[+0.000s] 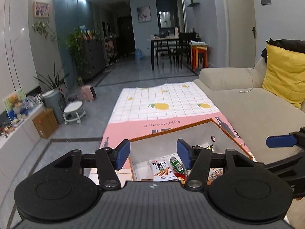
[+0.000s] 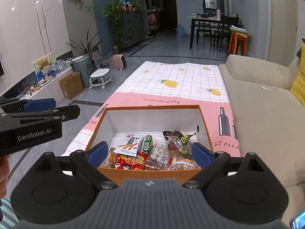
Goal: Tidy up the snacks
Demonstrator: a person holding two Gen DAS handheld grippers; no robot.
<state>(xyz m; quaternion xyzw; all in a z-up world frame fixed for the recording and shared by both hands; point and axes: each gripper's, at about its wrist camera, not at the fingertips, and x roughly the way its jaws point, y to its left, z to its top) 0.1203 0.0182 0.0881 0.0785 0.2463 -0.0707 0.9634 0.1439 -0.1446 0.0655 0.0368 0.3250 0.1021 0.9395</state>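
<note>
Living-room floor tiles run off toward a far dining table (image 2: 215, 22), and near us a low table under a pink and lemon-print cloth (image 2: 171, 80) sits just beside a beige sofa (image 2: 263, 103) on the right. On the near end of that cloth stands an orange box (image 2: 152, 107) with white inner walls. The snacks lie inside it, heaped toward its near wall: a white packet (image 2: 128, 143) printed with orange sticks, a green tube (image 2: 147, 143), a red bag (image 2: 129, 160), a clear pack of small white balls (image 2: 159, 152) and several dark wrappers at the right.

Both grippers hover above the box, pointing down and forward. The left gripper (image 1: 153, 153) has its jaws parted to a middling gap with nothing between them. The right gripper (image 2: 150, 153) stands wide, also empty, its 2 blue pads framing the heap without touching it.

No loose snacks show on the cloth, so the step looks like sorting inside the box or finishing. To do it well, pick 1 packet from the top of the heap, approach steeply, and close on a flat edge, not a puffed middle. Keep the 2 tools apart; they are near each other over the left rim.
</note>
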